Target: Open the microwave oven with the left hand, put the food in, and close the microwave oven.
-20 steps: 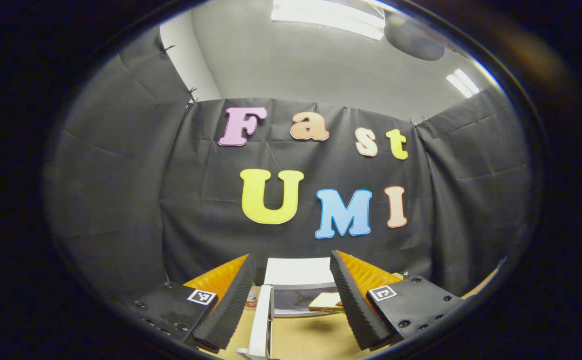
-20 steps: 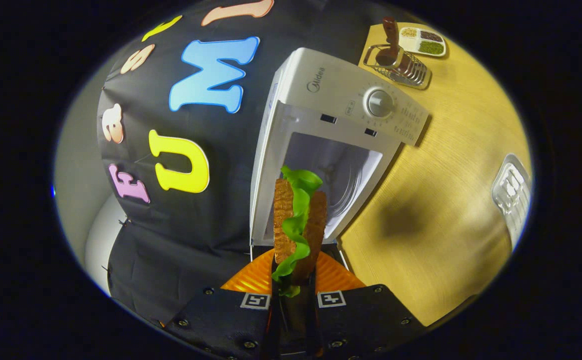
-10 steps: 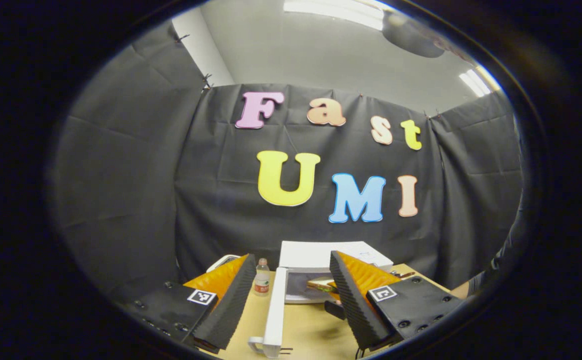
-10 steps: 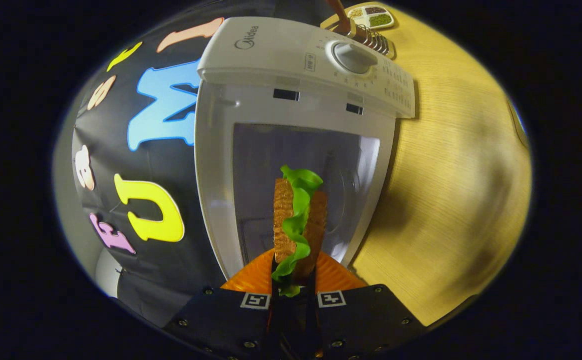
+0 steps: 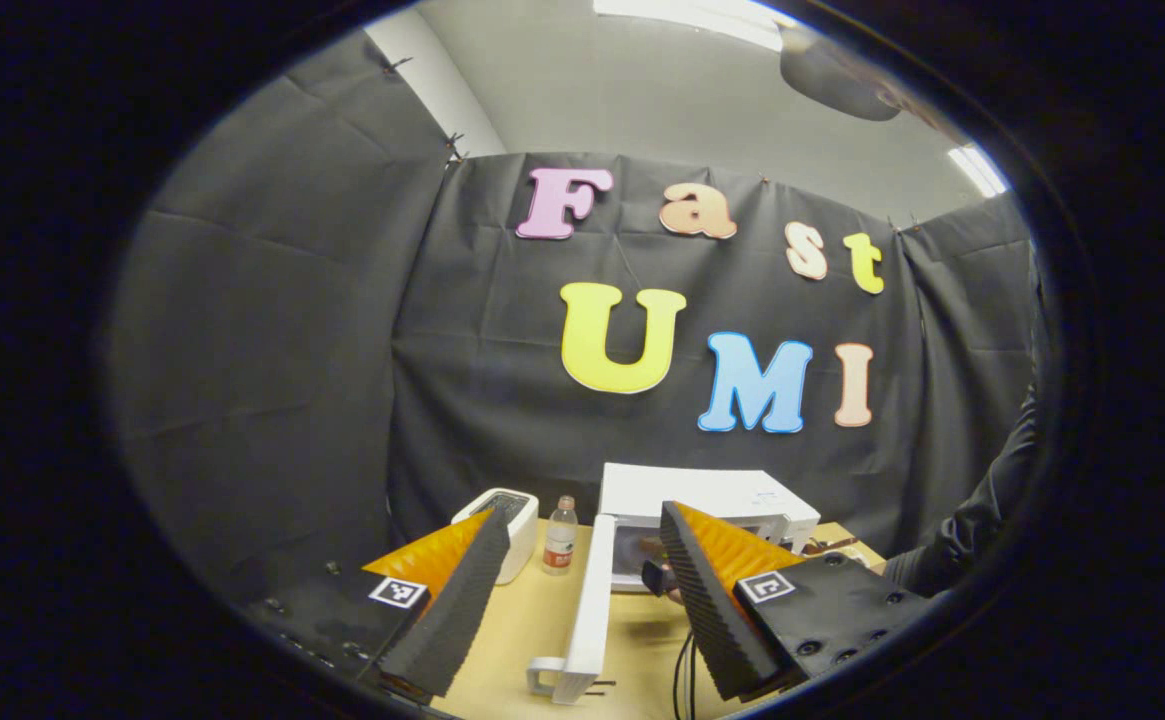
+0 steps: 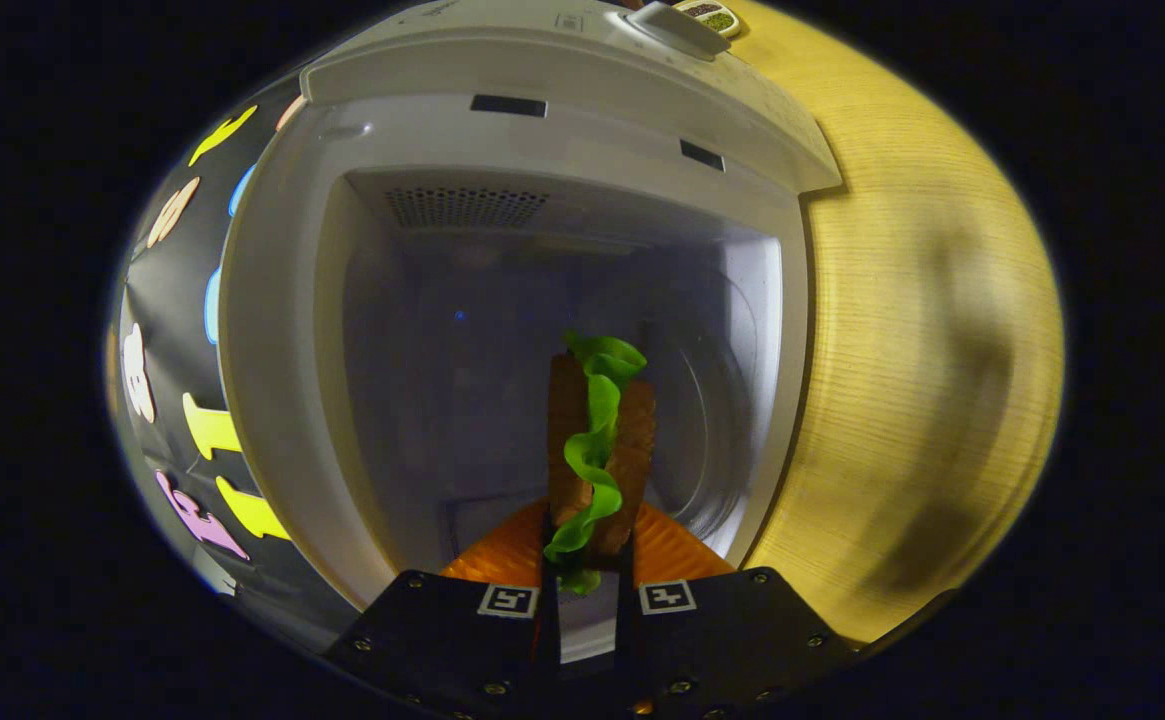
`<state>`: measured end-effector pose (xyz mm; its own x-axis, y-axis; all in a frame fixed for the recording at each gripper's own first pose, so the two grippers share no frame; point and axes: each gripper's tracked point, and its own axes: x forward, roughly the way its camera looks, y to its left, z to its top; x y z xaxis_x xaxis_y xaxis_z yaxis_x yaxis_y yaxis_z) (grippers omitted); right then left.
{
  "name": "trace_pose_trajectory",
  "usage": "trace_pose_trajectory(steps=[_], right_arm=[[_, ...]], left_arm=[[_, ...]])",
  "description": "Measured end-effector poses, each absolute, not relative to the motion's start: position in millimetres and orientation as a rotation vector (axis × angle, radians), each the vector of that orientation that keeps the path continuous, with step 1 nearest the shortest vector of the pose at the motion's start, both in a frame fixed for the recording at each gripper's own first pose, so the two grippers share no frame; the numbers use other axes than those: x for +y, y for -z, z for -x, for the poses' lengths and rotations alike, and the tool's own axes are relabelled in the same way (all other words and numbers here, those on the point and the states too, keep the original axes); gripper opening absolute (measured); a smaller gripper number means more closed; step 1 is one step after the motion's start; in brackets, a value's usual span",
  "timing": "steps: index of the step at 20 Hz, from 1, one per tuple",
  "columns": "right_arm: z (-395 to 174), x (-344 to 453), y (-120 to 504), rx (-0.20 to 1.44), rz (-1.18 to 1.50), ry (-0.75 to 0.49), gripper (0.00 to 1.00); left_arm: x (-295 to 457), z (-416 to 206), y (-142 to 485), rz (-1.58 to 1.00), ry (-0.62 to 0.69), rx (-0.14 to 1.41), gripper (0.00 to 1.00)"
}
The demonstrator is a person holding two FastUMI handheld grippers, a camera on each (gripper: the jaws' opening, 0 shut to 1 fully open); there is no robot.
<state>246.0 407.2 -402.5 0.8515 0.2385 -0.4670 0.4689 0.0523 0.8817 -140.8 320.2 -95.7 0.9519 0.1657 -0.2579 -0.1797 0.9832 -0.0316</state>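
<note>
- Your right tool [image 6: 590, 560] is clamped on the sandwich [image 6: 597, 440]; its long axis points straight ahead into the microwave oven [image 6: 552, 140] cavity, which lies dead ahead.
- Sandwich: two brown slices, wavy green leaf between, held on edge at the cavity mouth, clear of the walls.
- Your left tool [image 5: 582, 590] stands wide apart, holding nothing, back from the open door [image 5: 592, 600] over the desk [image 5: 522, 640].
- Judged: the right tool is the nearer one; set the sandwich down ahead.

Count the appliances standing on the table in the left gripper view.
2. The microwave sits at the back of the table with its door swung open toward the camera; a smaller white appliance stands to its left, beyond a bottle. The gripper's fingers may hide others.
</note>
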Motion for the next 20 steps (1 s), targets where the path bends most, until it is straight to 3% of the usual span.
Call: trace_pose_trajectory(steps=[2, 3, 4, 5, 6, 10, 16, 20], right_arm=[[-240, 407, 411, 0.634, -1.472, 0.208, 0.35], [-236, 409, 417, 0.681, -1.444, 0.206, 0.46], [-227, 409, 422, 0.716, -1.412, 0.199, 0.6], [-220, 404, 428, 0.75, -1.386, 0.213, 0.89], [-215, 401, 430, 0.754, -1.39, 0.221, 0.98], [-190, 387, 429, 0.783, -1.343, 0.181, 0.98], [-149, 374, 409, 0.825, -1.059, -0.02, 0.98], [-130, 346, 372, 0.73, -0.764, -0.161, 0.98]], left_arm=[[320, 142, 95, 0.056, -0.176, 0.257, 0.92], [320, 141, 95, 0.058, -0.173, 0.257, 0.92], [318, 138, 95, 0.059, -0.166, 0.255, 0.95], [316, 135, 94, 0.058, -0.158, 0.249, 0.95], [312, 131, 96, 0.059, -0.147, 0.247, 0.92], [292, 118, 99, 0.062, -0.097, 0.241, 0.92], [269, 106, 112, 0.063, -0.038, 0.251, 0.92], [267, 99, 119, 0.053, -0.028, 0.254, 0.92]])
